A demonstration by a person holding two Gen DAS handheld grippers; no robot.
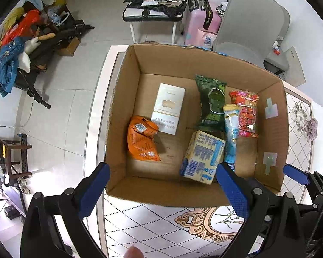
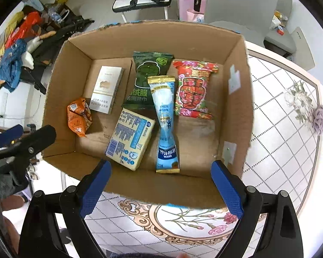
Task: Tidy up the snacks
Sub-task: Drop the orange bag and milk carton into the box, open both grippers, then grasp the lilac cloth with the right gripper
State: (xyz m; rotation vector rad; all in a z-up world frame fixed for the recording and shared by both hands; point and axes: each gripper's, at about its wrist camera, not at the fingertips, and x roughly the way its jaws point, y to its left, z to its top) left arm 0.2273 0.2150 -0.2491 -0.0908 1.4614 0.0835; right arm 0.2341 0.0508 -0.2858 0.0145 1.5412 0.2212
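Note:
An open cardboard box stands on the patterned table. Inside lie an orange packet, a white flat pack, a green packet, a red flowered packet, a light blue stick pack and a yellow-blue carton. My left gripper hovers open above the box's near wall, nothing between its fingers. My right gripper is likewise open and empty over the near wall.
The table has a floral tile pattern. A grey chair stands behind the box, with a pink suitcase and a small cluttered table farther back. Clothes and tripods lie on the floor at left.

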